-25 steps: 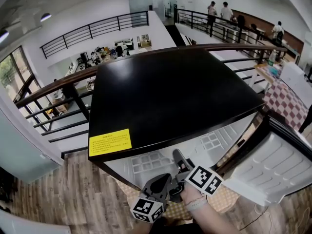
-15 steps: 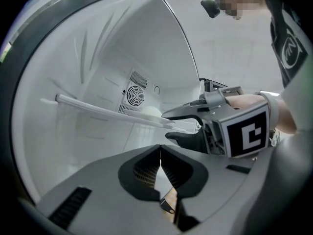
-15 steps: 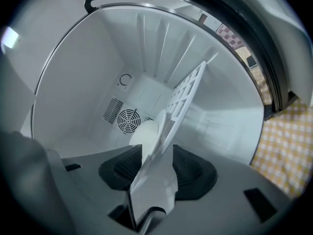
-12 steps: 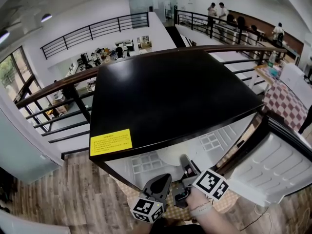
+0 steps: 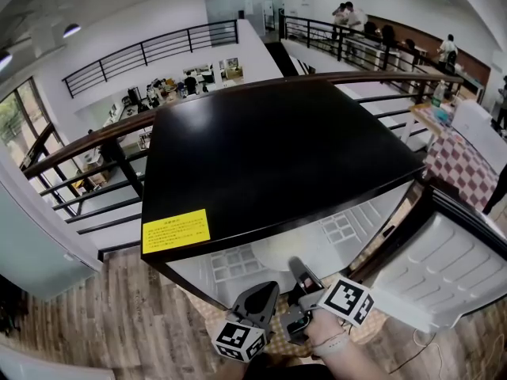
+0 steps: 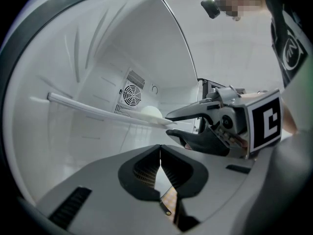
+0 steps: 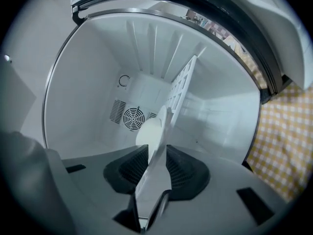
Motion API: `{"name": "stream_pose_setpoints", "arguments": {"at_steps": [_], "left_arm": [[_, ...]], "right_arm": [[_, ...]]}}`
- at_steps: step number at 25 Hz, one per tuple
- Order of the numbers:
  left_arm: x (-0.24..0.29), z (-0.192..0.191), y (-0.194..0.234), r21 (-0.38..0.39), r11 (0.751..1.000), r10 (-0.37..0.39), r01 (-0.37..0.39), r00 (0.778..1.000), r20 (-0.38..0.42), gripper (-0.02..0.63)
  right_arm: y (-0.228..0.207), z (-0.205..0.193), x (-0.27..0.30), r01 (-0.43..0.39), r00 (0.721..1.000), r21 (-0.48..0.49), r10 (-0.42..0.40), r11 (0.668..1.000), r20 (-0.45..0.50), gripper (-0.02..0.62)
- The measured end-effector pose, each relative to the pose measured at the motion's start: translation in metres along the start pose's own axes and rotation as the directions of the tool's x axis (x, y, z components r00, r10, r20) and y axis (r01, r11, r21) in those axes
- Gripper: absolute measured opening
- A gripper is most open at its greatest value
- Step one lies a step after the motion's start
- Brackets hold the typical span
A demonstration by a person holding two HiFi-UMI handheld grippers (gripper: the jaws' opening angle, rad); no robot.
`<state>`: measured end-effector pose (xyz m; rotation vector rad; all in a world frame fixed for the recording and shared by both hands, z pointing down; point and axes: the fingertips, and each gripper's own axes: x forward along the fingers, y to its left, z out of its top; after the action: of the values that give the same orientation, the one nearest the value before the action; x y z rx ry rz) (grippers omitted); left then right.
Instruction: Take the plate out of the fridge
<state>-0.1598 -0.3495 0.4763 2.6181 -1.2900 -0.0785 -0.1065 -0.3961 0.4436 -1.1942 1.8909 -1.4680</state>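
The right gripper [image 7: 156, 153], jaws just closing, pinches the rim of the round white plate [image 7: 151, 130] inside the white fridge [image 7: 98, 82]; the left gripper [image 6: 160, 155] is closed, empty.

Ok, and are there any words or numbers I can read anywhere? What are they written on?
No text here is clear enough to quote.
Print on the yellow label, stuck to the black fridge top: too small to read.
Patterns on the left marker cube and the right marker cube: black-and-white squares, not words.
White emblem on the person's dark clothing: a shape, no letters I can make out.
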Motion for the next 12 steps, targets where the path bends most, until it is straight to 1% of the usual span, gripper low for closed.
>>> {"name": "stream_pose_setpoints", "arguments": {"at_steps": [3, 9, 12], "left_arm": [[0.000, 0.001, -0.001, -0.001, 1.000, -0.002, 0.002, 1.000, 0.001, 0.009], [-0.002, 0.002, 0.001, -0.001, 1.000, 0.003, -0.003, 1.000, 0.003, 0.009], [-0.003, 0.002, 0.002, -0.004, 1.000, 0.007, -0.007, 1.000, 0.002, 0.009]], "right_arm": [[0.005, 0.000, -0.002, -0.019, 1.000, 0.052, 0.018, 0.998, 0.003, 0.069], [0.005, 0.000, -0.009, -0.038, 0.999, 0.107, 0.038, 0.993, 0.004, 0.057], [0.005, -0.003, -0.013, -0.045, 0.999, 0.102, 0.045, 0.994, 0.000, 0.057]]}}
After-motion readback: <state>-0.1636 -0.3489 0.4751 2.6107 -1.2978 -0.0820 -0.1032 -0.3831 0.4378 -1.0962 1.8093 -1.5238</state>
